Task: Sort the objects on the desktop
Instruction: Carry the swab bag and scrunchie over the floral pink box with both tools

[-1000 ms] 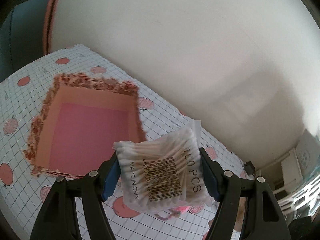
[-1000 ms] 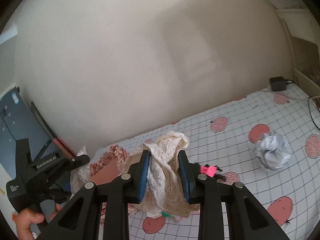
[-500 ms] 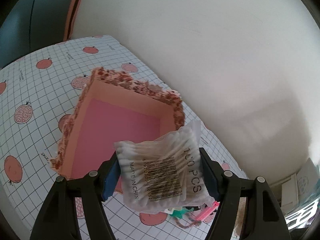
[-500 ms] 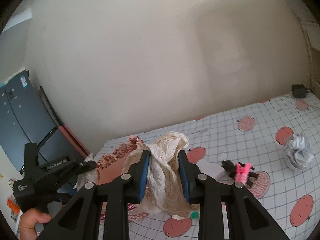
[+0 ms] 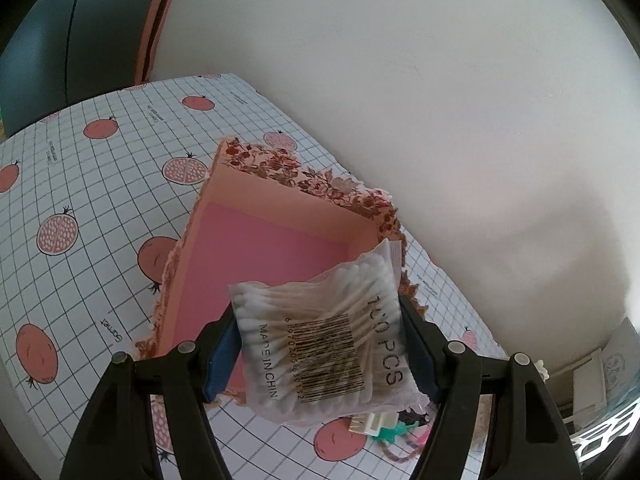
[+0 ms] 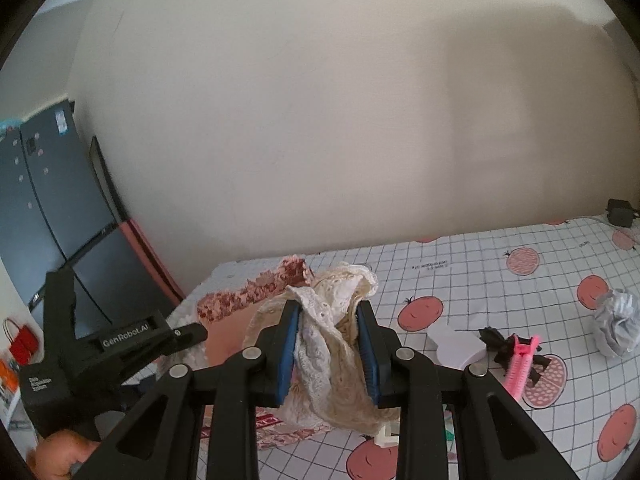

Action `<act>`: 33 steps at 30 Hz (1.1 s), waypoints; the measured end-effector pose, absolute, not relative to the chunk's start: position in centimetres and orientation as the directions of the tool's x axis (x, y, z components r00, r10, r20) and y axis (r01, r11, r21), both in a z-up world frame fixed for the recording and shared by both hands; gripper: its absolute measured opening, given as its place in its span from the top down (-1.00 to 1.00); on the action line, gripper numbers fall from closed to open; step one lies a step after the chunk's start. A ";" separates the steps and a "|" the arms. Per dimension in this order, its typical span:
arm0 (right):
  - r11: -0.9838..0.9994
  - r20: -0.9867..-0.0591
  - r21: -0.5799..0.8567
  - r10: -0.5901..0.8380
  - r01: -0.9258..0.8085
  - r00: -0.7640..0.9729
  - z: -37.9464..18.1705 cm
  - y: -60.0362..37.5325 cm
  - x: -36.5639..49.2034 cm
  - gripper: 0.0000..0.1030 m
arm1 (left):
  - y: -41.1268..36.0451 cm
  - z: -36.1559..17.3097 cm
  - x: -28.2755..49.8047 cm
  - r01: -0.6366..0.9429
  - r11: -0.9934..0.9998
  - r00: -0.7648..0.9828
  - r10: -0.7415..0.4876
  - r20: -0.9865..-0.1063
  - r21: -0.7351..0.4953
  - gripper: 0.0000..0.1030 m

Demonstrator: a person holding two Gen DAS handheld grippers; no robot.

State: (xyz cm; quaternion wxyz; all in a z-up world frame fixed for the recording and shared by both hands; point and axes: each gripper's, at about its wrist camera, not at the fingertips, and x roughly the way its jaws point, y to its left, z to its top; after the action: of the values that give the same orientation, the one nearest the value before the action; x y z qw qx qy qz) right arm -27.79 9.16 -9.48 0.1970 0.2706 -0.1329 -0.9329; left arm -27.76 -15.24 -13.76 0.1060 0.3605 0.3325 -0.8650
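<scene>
The left gripper point(image 5: 320, 344) clamps a bag of cotton swabs point(image 5: 324, 340) above the pink box point(image 5: 256, 264); the right gripper point(image 6: 330, 354) pinches cream lace fabric point(image 6: 332, 344) beside that box

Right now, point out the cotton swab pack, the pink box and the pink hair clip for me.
cotton swab pack point(image 5: 320, 340): left wrist view, on its barcode label.
pink box point(image 5: 256, 252): left wrist view, on its bare inner floor.
pink hair clip point(image 6: 520, 364): right wrist view, on the clip's body.
</scene>
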 end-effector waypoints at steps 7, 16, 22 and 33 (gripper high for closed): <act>-0.883 -0.446 0.348 -0.451 0.314 -0.773 -9.4 7.0 -27.4 0.39 | -16.5 -14.8 -27.4 0.443 -0.758 -0.713 0.027 -0.701 -0.480 -0.43; -0.893 -0.425 0.266 -0.446 0.362 -0.787 -8.2 4.2 -26.9 0.39 | -18.7 -15.3 -27.0 0.474 -0.743 -0.728 -0.030 -0.684 -0.472 -0.43; -0.890 -0.432 0.251 -0.455 0.381 -0.779 -8.1 2.8 -28.3 0.39 | -19.8 -15.7 -27.0 0.476 -0.735 -0.737 -0.033 -0.675 -0.483 -0.43; -0.891 -0.492 0.266 -0.453 0.367 -0.743 -9.7 1.9 -30.7 0.36 | -19.4 -16.4 -27.5 0.459 -0.757 -0.728 -0.021 -0.685 -0.464 -0.43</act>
State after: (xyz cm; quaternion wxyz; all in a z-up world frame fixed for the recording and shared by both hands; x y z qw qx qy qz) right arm -30.66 1.92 -9.67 0.2205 0.2824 -0.0759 -0.9305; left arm -27.50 -19.43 -16.44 0.1375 0.3423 0.3201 -0.8726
